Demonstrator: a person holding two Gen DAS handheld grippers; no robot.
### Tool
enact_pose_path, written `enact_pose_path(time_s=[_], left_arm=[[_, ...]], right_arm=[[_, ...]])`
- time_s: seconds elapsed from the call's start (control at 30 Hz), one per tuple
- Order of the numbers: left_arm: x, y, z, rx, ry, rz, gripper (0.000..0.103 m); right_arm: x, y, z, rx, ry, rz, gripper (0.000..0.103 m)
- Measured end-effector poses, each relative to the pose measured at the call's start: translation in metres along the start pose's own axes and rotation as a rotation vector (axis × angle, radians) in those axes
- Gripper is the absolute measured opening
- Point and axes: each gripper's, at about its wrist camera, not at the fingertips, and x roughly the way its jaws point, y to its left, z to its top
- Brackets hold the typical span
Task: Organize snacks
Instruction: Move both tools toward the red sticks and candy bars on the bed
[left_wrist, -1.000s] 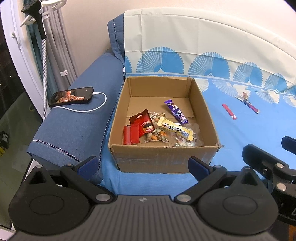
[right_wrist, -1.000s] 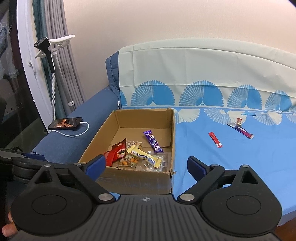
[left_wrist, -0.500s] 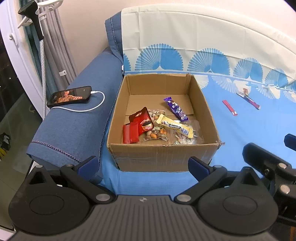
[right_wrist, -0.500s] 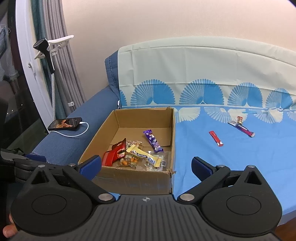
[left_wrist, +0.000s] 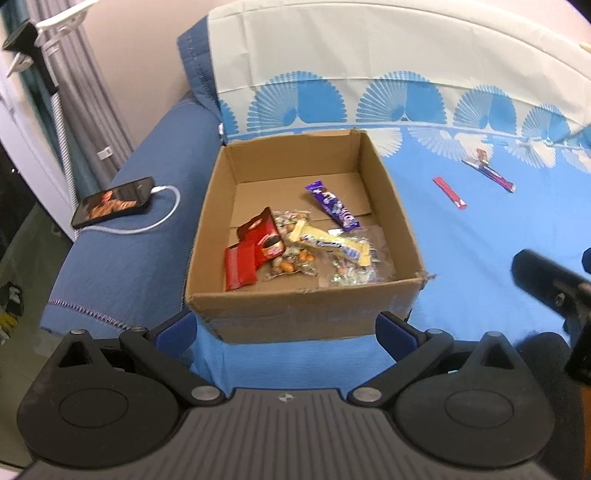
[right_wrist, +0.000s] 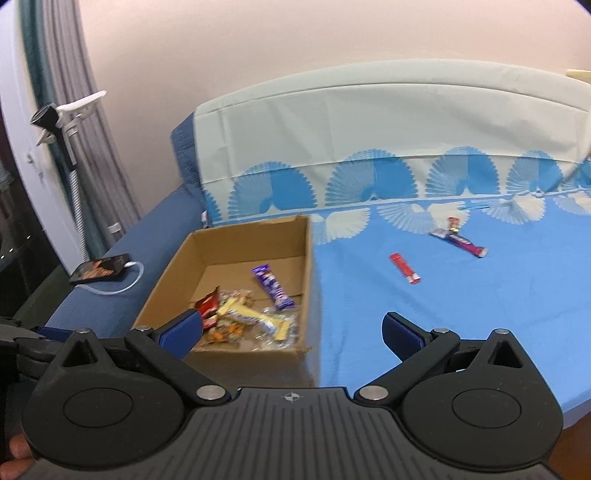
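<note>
1. Snacks count as follows: in the box (left_wrist: 306, 302) lie one purple bar (left_wrist: 332, 206), one yellow bar (left_wrist: 330, 245), two red packets (left_wrist: 251, 254) and some clear bags of sweets (left_wrist: 291, 264), too jumbled to count; on the sheet (left_wrist: 480, 236) lie one red stick (left_wrist: 449, 192), one purple stick (left_wrist: 489, 174) and one small sweet (left_wrist: 481, 155) just beside it.
2. One phone (left_wrist: 112, 201) with a white cable (left_wrist: 162, 218) rests on the blue armrest, left of the box.
3. Left gripper (left_wrist: 284, 328) is spread wide and holds nothing; the box sits just ahead of and between its fingers, with the loose snacks far off to the right.
4. Right gripper (right_wrist: 291, 330) is also spread wide and empty; its left finger overlaps the box's near corner in the right wrist view, and the red stick (right_wrist: 405, 268) and purple stick (right_wrist: 458, 242) lie well ahead, slightly to the right.
5. Compared with half a second ago, both views are blurred and have tilted; the right camera has swung right, so the loose snacks sit nearer its centre; the right gripper's fingers stay as wide as before.
</note>
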Motion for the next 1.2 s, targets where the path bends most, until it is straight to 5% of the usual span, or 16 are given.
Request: enact_pose_path(time_s=[0.57,1.0,1.2], left_arm=[[0.052,-0.110,0.108,0.129,0.027,-0.110,0.103],[0.165,-0.200,0.206,0.183,0.110,-0.138,0.103],[0.237,-0.255,0.271,0.211,0.120,-0.212,0.103]], right_arm=[[0.024,-0.177,0.026,0.166,-0.070,-0.343,0.103],[0.137,-0.295,0.061,0.179,0.010,-0.359,0.103],[0.198,-0.357,0.096,0.133,-0.017,-0.397,0.103]])
